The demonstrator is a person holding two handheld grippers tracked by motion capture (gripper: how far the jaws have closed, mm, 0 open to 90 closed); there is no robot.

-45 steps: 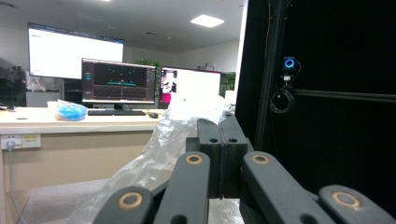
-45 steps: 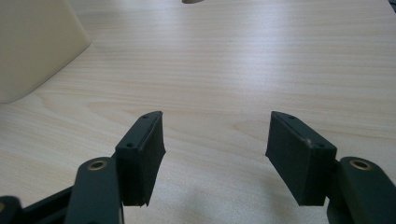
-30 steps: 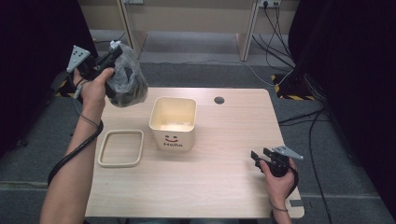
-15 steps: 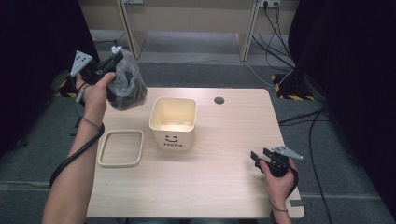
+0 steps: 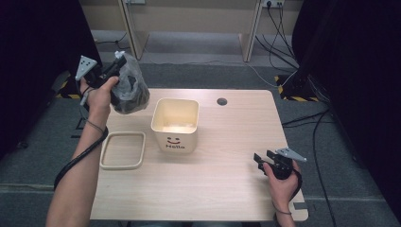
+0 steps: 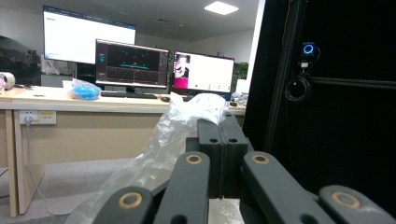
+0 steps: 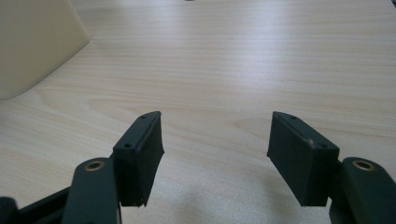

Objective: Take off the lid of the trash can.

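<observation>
Your left tongs (image 5: 118, 64), at the upper left of the frame, are clamped on one crumpled clear plastic bag of dark contents (image 5: 128, 90) held above the light wooden desk (image 5: 227, 189), which carries one cream square bin (image 5: 175, 124) and one cream square lid (image 5: 122, 150), while your right tongs (image 5: 261, 161) gape wide, holding nothing, at lower right.

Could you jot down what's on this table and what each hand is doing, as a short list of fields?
Left tongs: shut on the top of a plastic bag with dark contents, held up left of the bin
Right tongs: open, nothing between them, low over the table
Bin: cream, open, upright, smiley face on its front
Lid: flat on the table, left of the bin
</observation>
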